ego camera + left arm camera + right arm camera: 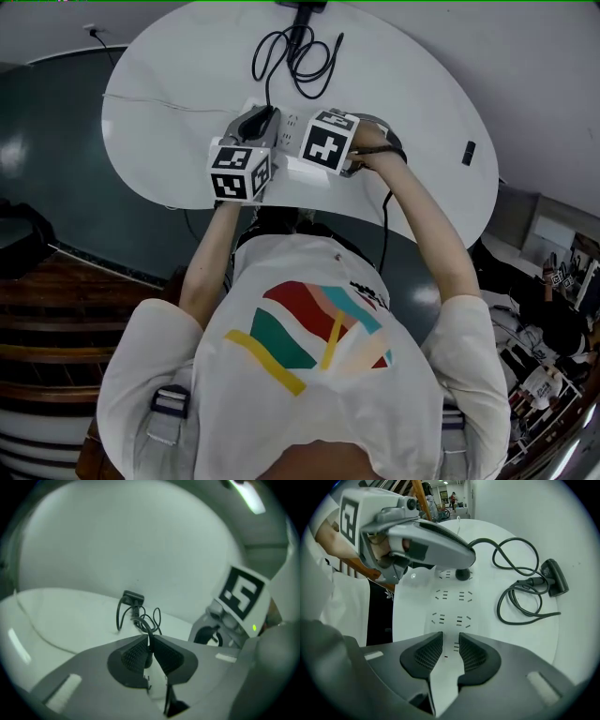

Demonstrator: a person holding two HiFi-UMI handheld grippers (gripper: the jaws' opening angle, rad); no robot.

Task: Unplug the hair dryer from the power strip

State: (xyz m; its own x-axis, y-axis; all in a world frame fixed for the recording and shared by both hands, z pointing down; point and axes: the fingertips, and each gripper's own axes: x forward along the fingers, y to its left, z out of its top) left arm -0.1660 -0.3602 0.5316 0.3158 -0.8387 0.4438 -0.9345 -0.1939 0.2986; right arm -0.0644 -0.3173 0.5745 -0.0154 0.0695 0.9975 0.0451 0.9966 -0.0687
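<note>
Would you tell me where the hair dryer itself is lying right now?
In the head view the hair dryer lies at the middle of the white table's far edge, just beyond its looped cord.

The power strip [451,605] lies on the surface [403,103] near its near edge. The plug [462,574] sits in a socket toward the strip's left end. From it the cord [524,584] runs to a loose coil farther in, and the hair dryer [553,577] lies at the far edge. The left tool [148,638] is on the cord at the plug. The right tool [451,635] is just right of it, above the strip.
</note>
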